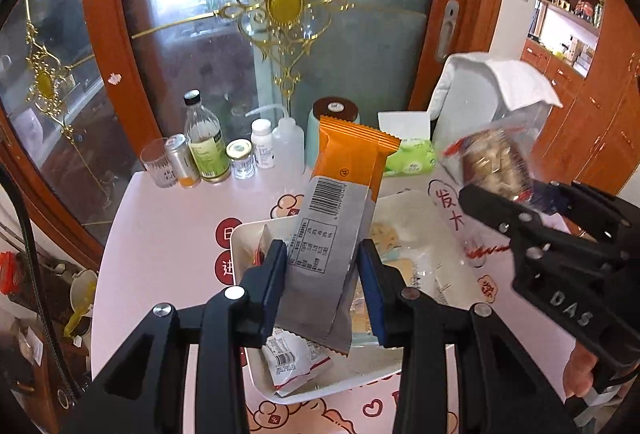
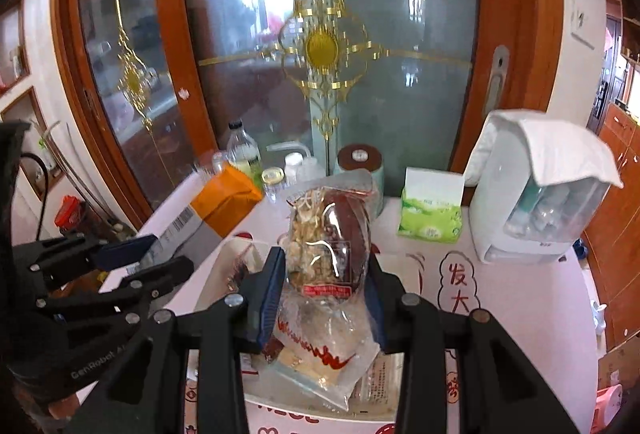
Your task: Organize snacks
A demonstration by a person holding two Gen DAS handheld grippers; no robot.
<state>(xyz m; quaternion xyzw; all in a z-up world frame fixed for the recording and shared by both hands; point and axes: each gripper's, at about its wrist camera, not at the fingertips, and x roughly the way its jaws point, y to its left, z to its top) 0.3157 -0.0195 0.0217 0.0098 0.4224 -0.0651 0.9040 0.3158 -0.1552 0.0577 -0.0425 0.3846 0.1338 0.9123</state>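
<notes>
My left gripper (image 1: pixel 322 284) is shut on an orange and silver snack bar packet (image 1: pixel 336 218) and holds it upright above a white tray (image 1: pixel 240 234). My right gripper (image 2: pixel 322 292) is shut on a clear bag of nut snack (image 2: pixel 326 258), also held above the tray (image 2: pixel 216 266). In the left wrist view the right gripper (image 1: pixel 528 202) sits at the right with the clear bag (image 1: pixel 492 162). In the right wrist view the left gripper (image 2: pixel 148 254) sits at the left with the orange packet (image 2: pixel 224 200). More snack packets (image 1: pixel 294 358) lie in the tray.
At the table's back stand a glass (image 1: pixel 158 162), a can (image 1: pixel 182 160), bottles (image 1: pixel 204 138), a jar (image 1: pixel 240 158), a teal canister (image 1: pixel 334 114), a green tissue pack (image 1: pixel 410 154) and a white dispenser (image 2: pixel 536 190). A glass sliding door is behind. Wooden cabinets stand at the right.
</notes>
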